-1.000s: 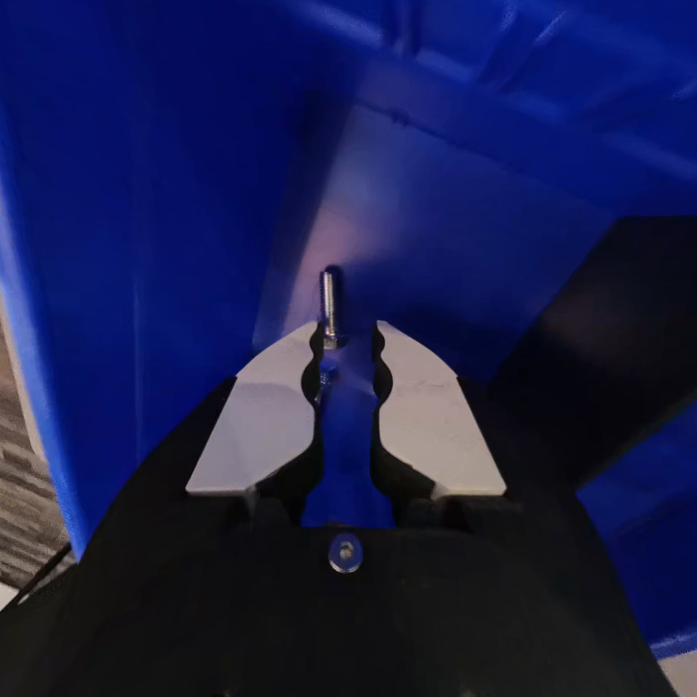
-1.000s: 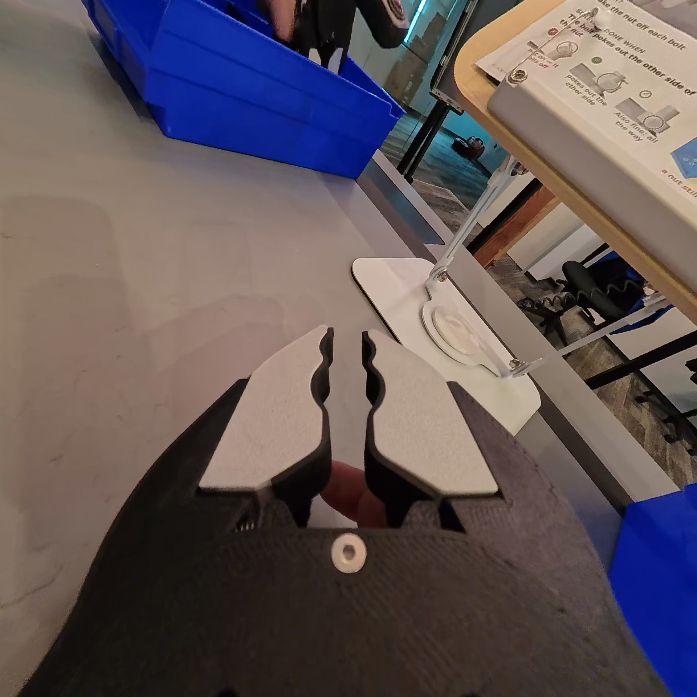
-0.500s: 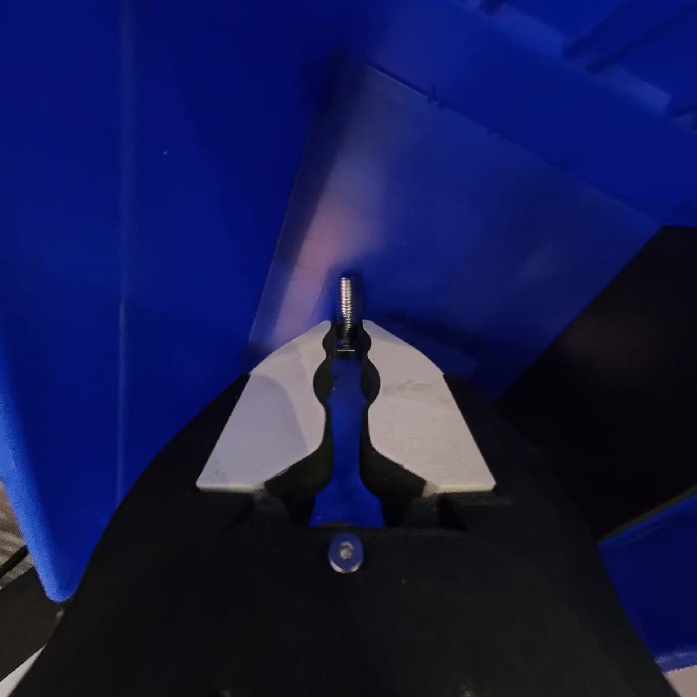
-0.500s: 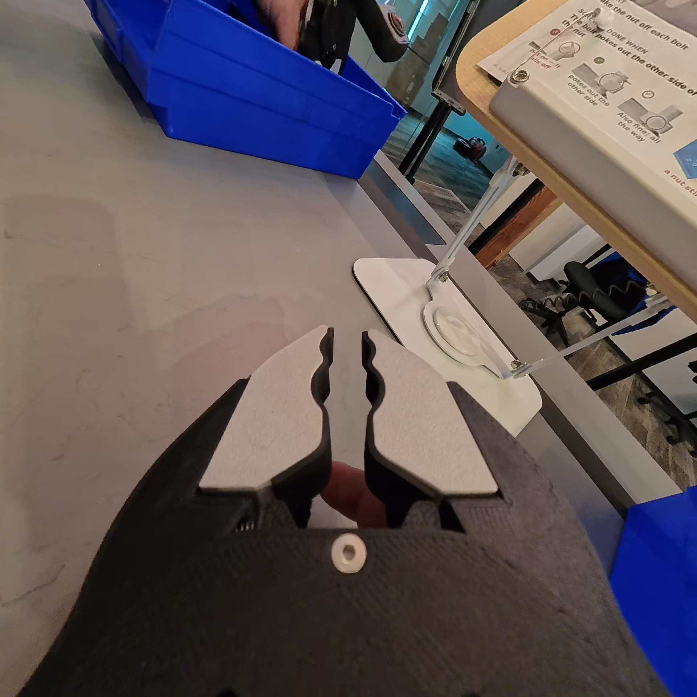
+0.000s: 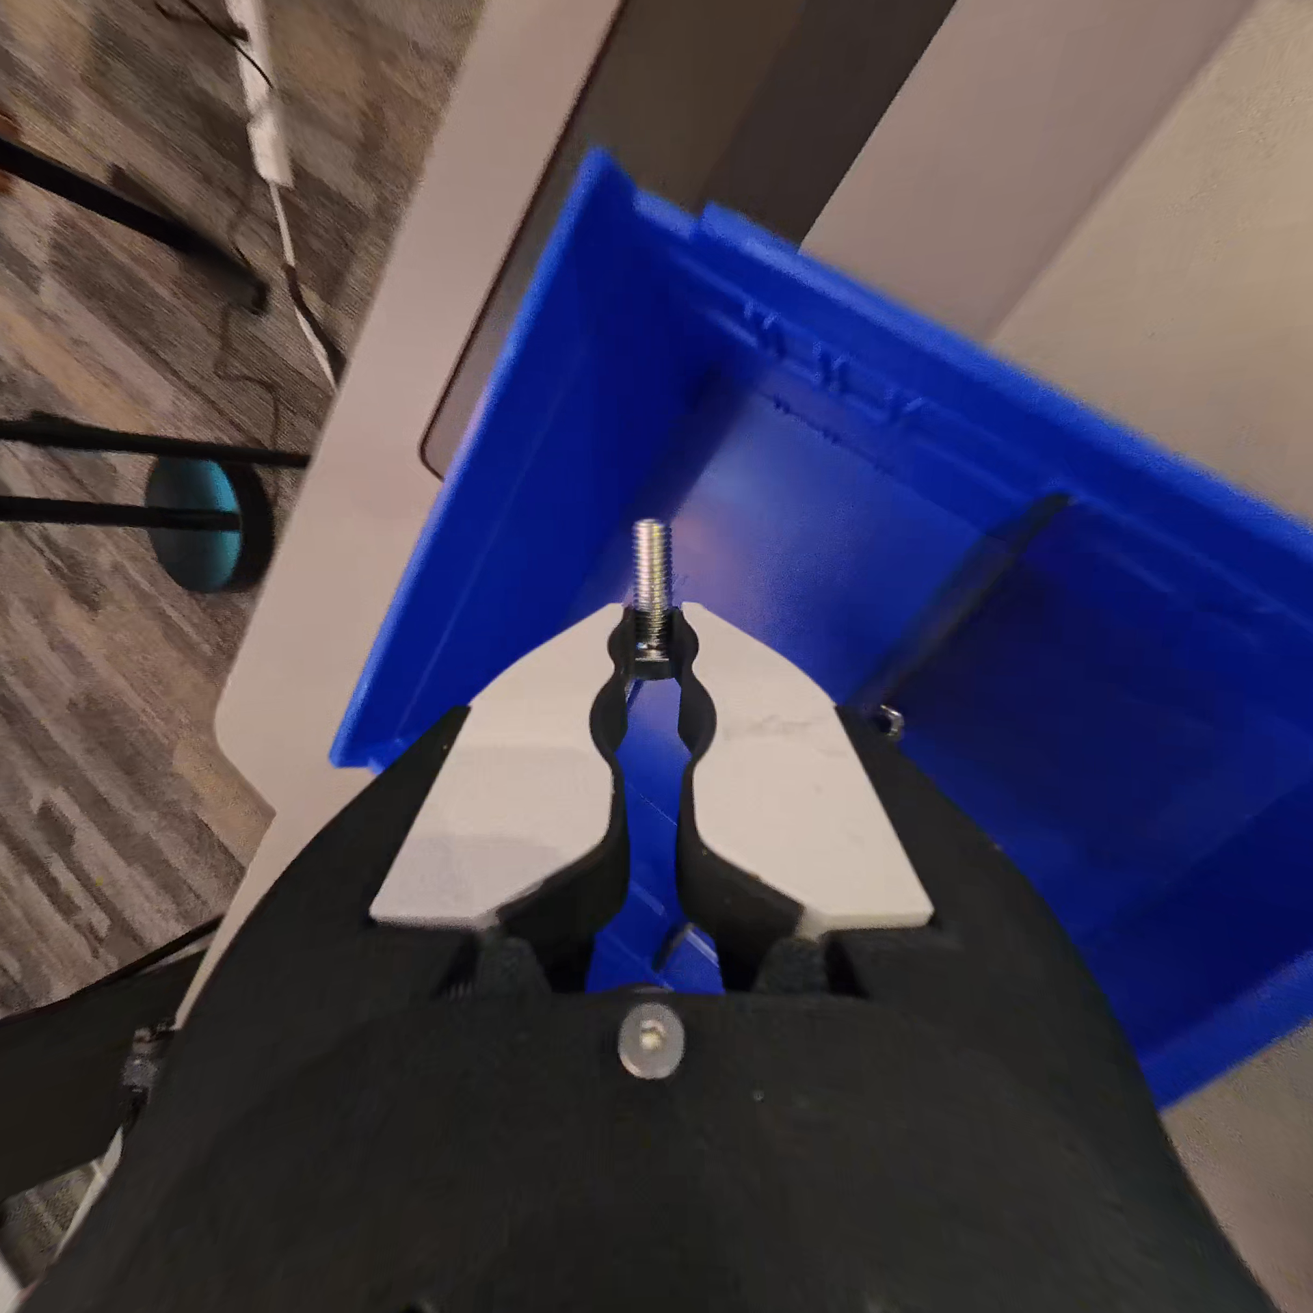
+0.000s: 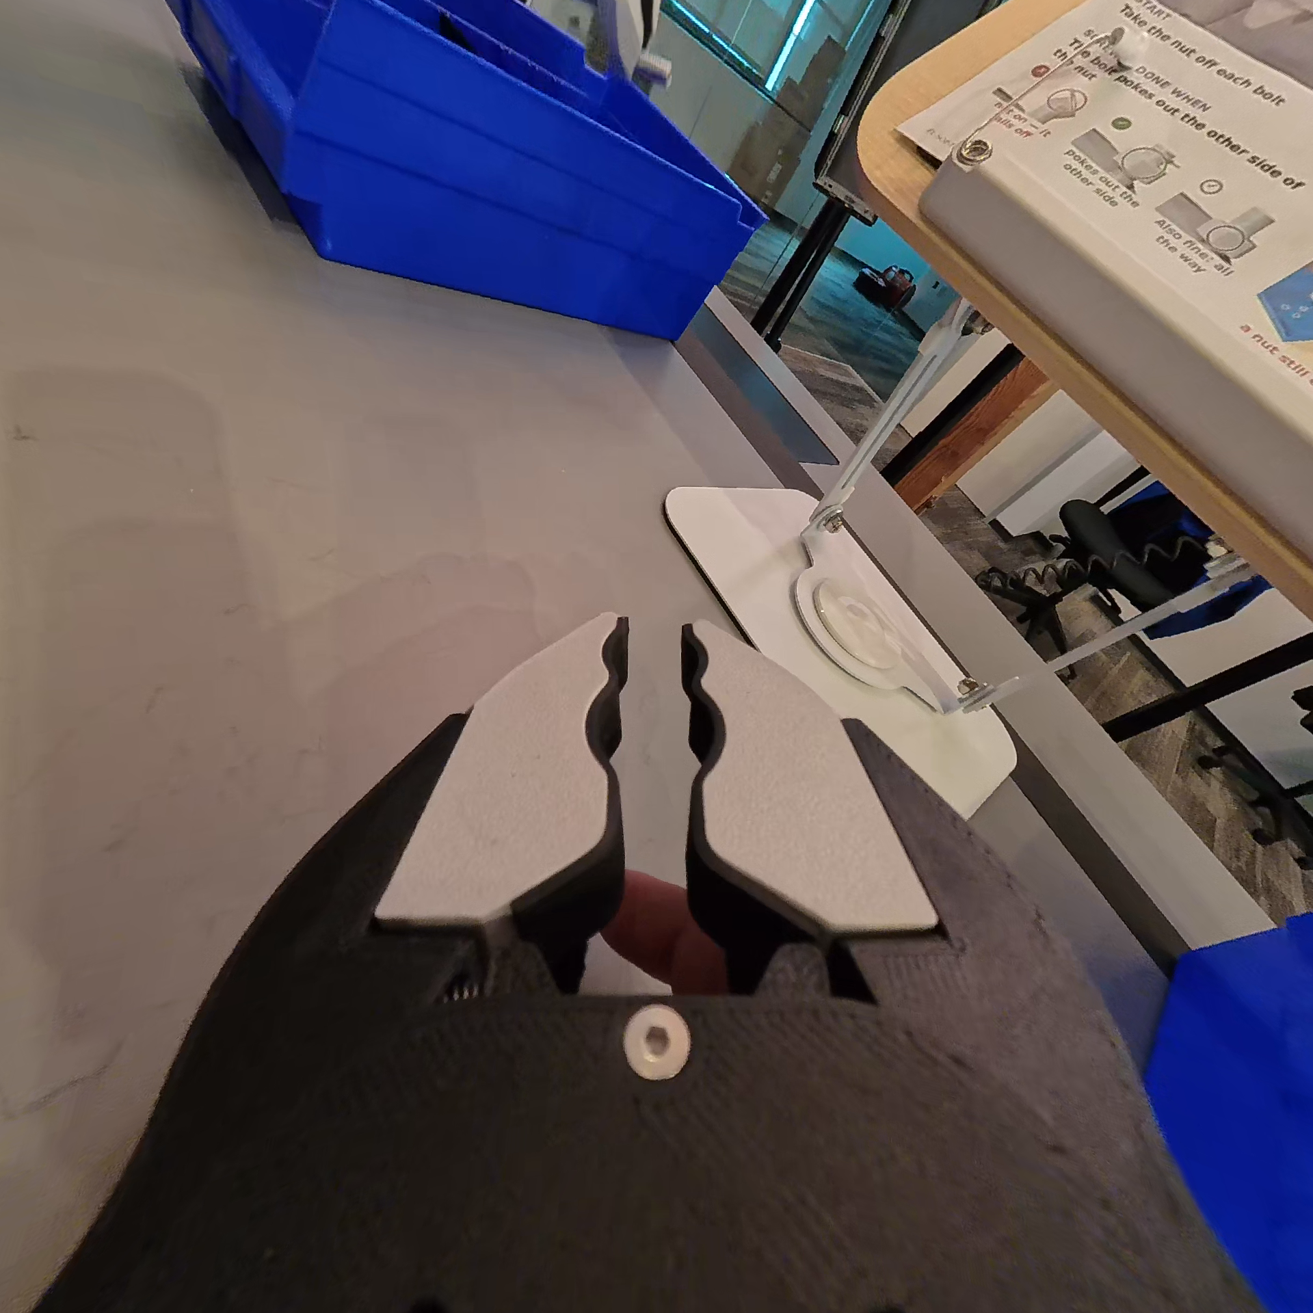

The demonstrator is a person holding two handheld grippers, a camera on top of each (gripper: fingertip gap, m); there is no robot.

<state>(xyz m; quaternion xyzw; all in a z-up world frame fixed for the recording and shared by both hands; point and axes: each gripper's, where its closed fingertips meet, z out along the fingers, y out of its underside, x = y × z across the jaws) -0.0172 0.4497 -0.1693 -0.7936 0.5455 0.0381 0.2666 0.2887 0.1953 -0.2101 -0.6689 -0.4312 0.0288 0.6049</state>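
Left gripper (image 5: 654, 619): clenching on a small silver threaded bolt (image 5: 652, 568) at the very fingertips; black body and pale grey finger pads (image 5: 540, 774) filling the lower half of the left wrist view.
Bolt: sitting pinched by its head end, threaded shank pointing toward 12 o'clock beyond the tips, hanging above the bin's interior.
Blue plastic bin (image 5: 924, 497): lying under and ahead of the left gripper, near corner at 12 o'clock, long wall running off toward 3 o'clock; dark divider (image 5: 966, 590) crossing the inside at 2 o'clock; small metal part (image 5: 889, 720) lying on the bin floor just beside the right finger pad, too small to identify.
Pale tabletop (image 5: 398, 355): carrying the bin, edge running from 7 o'clock up to 12 o'clock.
Grey patterned carpet (image 5: 106, 710): showing at 9 o'clock, blurred, with black bars and a round teal-and-black disc (image 5: 206, 526).
Right gripper (image 6: 654, 632): standing released, a clear gap between the tips, gripping nothing, hovering low over a grey work surface (image 6: 284, 497).
Fingertip (image 6: 661, 924): showing behind the gap at the gripper's base.
Stacked blue plastic bins (image 6: 497, 177): resting on the grey surface at 11 o'clock, well apart from the right gripper.
White flat stand base (image 6: 781, 590): lying at 1 o'clock near the tips, thin metal arm (image 6: 888, 426) rising from it.
Printed instruction sheet (image 6: 1172, 142): lying on a pale board at 2 o'clock, over a wooden tabletop (image 6: 924, 234).
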